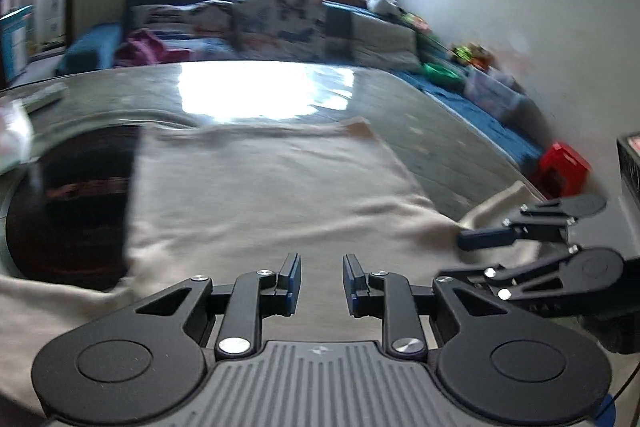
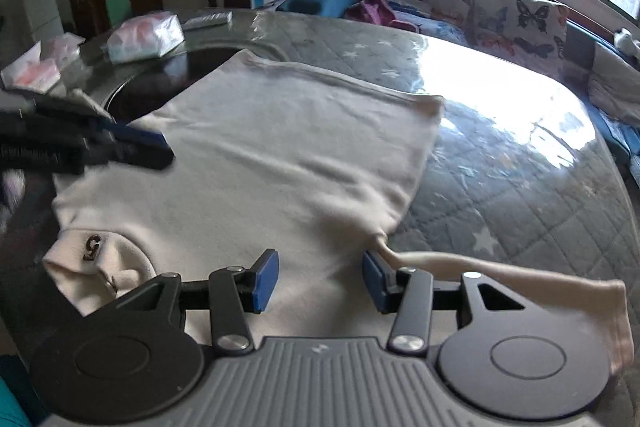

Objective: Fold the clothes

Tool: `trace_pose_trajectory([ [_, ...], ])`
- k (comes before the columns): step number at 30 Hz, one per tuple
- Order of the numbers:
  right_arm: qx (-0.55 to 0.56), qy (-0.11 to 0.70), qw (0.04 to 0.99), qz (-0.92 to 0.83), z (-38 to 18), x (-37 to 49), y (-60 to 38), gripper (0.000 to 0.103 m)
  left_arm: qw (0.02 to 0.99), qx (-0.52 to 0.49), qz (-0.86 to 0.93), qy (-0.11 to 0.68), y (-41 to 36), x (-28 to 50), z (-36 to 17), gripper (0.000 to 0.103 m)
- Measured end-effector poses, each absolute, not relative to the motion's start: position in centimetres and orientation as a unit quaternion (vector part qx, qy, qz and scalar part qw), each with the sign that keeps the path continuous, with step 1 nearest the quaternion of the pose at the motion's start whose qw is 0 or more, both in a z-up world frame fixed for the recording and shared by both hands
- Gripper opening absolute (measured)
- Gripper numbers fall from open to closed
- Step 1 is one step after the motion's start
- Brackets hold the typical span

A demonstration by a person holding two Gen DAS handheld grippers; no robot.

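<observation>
A beige long-sleeved top (image 2: 280,163) lies flat on the table, its collar with a "5" label (image 2: 93,246) near me on the left. My right gripper (image 2: 320,281) hovers open over the top's near edge, and a twisted sleeve (image 2: 520,273) trails off to the right past its right finger. My left gripper (image 1: 320,283) is open low above the beige top (image 1: 260,187), with nothing between its fingers. In the right wrist view the left gripper (image 2: 136,147) shows blurred over the top's left side. The right gripper (image 1: 476,251) shows by the sleeve at the right.
The table has a glossy grey quilted cover with stars (image 2: 500,187) and a dark round inset (image 1: 68,207). Tissue packs (image 2: 144,35) and a remote (image 2: 208,19) lie at its far left. A sofa with butterfly cushions (image 2: 500,15) stands behind. A red box (image 1: 562,167) sits by the wall.
</observation>
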State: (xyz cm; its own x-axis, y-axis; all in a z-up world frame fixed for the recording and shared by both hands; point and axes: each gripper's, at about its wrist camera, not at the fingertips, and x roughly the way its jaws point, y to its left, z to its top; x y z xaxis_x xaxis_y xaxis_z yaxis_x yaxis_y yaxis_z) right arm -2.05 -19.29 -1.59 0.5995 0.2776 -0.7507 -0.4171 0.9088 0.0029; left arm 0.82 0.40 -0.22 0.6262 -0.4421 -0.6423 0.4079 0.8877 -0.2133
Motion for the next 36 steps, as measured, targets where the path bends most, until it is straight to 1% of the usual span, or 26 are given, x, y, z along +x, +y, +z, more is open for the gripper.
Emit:
trace_pose_trajectory([
  [4,-0.062,0.392,0.900,0.177,-0.7,-3.8,-21.2,0.047,0.891,-0.009,-0.265,0.369,-2.4,0.3,-0.9,0.025],
  [8,-0.089,0.399,0.900,0.152,-1.4,-5.3,-22.6,0.047,0.880,0.017,-0.292,0.374,-4.9,-0.5,-1.7,0.025],
  [11,-0.073,0.400,0.903,0.136,-1.5,-5.8,-24.2,0.047,0.873,0.040,-0.309,0.375,-6.4,-1.2,-2.3,0.025],
  [12,-0.068,0.400,0.904,0.131,-1.6,-6.0,-24.7,0.047,0.872,0.047,-0.312,0.374,-6.8,-1.3,-2.5,0.027],
  [13,-0.063,0.401,0.905,0.125,-1.6,-6.1,-25.2,0.047,0.873,0.056,-0.314,0.370,-7.1,-1.6,-2.5,0.032],
  [14,-0.058,0.401,0.906,0.120,-1.7,-6.3,-25.8,0.047,0.874,0.066,-0.315,0.365,-7.4,-1.9,-2.6,0.034],
  [25,-0.005,0.392,0.919,-0.033,-2.6,-5.3,-34.4,0.047,0.876,0.106,-0.317,0.347,-8.5,-2.3,-2.9,0.034],
  [32,0.033,0.378,0.922,-0.079,-2.7,-5.1,-37.3,0.046,0.879,0.106,-0.313,0.344,-8.7,-2.1,-2.4,0.034],
  [33,0.039,0.376,0.922,-0.082,-2.7,-5.1,-37.5,0.046,0.880,0.105,-0.313,0.343,-8.7,-2.0,-2.3,0.034],
  [35,0.051,0.372,0.923,-0.088,-2.8,-5.1,-38.0,0.035,0.881,0.105,-0.312,0.341,-8.8,-1.9,-2.1,0.035],
  [36,0.056,0.370,0.923,-0.092,-2.8,-5.1,-38.2,0.034,0.881,0.105,-0.312,0.340,-8.9,-1.9,-2.1,0.035],
])
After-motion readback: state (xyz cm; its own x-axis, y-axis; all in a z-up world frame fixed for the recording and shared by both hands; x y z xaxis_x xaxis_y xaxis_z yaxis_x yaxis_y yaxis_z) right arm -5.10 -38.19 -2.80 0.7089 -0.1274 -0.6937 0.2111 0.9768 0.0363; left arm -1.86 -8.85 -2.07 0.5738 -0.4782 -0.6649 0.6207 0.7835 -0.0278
